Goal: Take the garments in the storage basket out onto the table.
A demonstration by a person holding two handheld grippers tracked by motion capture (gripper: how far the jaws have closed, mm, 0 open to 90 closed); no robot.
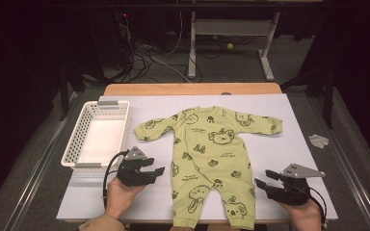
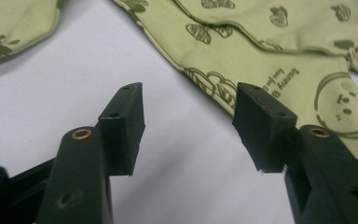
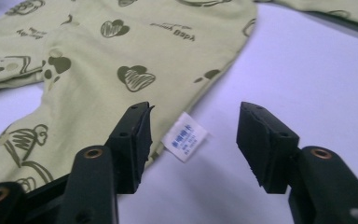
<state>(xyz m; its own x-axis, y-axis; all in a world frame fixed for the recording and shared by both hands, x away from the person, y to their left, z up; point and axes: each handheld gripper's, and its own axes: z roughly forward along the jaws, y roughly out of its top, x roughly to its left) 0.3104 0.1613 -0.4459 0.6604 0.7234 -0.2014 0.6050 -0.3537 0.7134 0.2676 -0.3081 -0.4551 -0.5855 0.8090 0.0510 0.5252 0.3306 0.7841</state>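
While the green romper (image 1: pixel 211 159) lies flat on the counter (image 1: pixel 289 125), both tongs, left (image 1: pixel 155 172) and right (image 1: pixel 261 185), gape empty beside it (probably pre-fold); next, grip its edges.

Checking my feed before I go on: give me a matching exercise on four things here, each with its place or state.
Things:
1. basket
2. baby romper
3. left gripper
4. care label

Places or states:
A. spread flat mid-table
B. sticking out from the garment's edge, seen between the right gripper's jaws
C. empty, at the table's left
D. open, just left of the romper

Pairs: 1-C, 2-A, 3-D, 4-B
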